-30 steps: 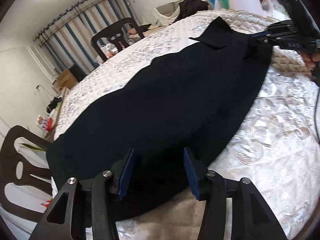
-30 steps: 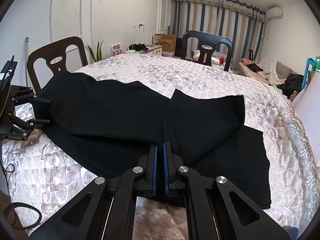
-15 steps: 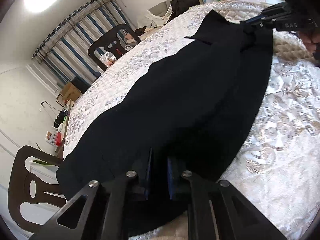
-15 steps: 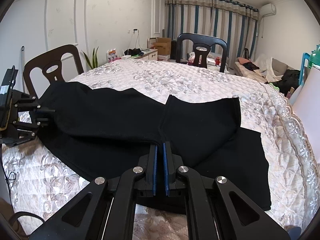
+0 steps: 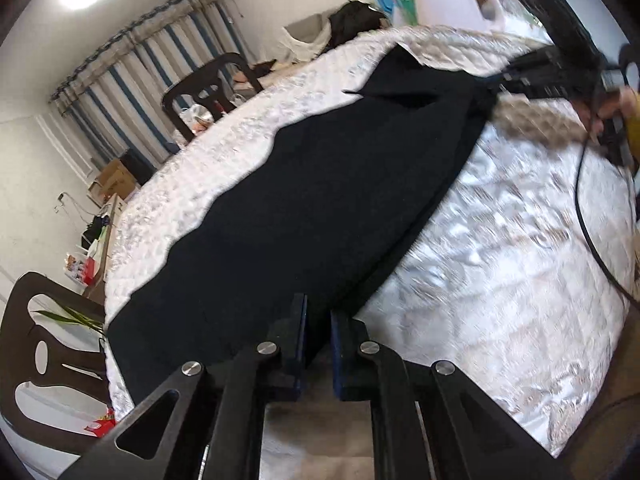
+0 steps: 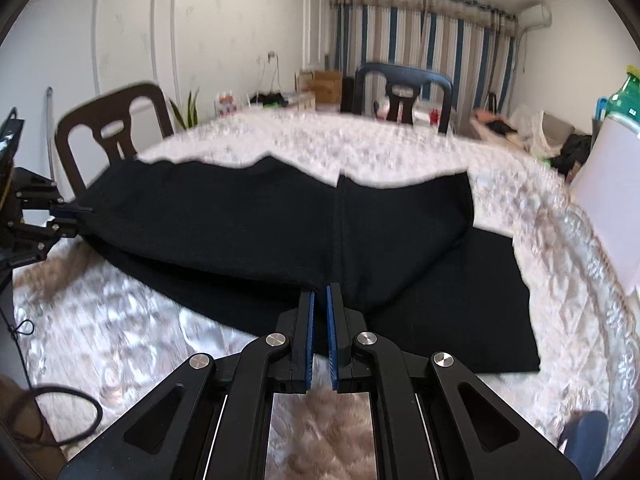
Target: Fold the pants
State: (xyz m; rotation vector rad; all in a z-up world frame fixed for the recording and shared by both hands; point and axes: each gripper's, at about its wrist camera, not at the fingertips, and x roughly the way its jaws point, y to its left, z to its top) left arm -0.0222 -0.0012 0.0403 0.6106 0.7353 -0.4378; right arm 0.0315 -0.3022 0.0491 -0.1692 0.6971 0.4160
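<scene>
Black pants (image 6: 280, 232) lie stretched across the quilted tablecloth (image 6: 120, 332), one leg folded over the other, the lower layer poking out flat toward four o'clock in the right wrist view. The right gripper (image 6: 319, 300) sits at six o'clock in its own picture, blue pads pressed near together on the near edge of the cloth, pinching it at the seam where the legs meet. Over at nine o'clock in that same view, the left gripper (image 6: 76, 214) has the far end of the pants, its blue tips clamped on the hem. In the left wrist view the left gripper (image 5: 318, 316) has black fabric running between its pads, jaws drawn in on it, though the picture is smeared and the exact bite is hard to read. The pants (image 5: 300, 208) run away toward one o'clock there, where the right gripper (image 5: 500, 78) and a hand (image 5: 612, 108) show at the table's edge. Dark chairs (image 6: 108, 136) ring the table.
</scene>
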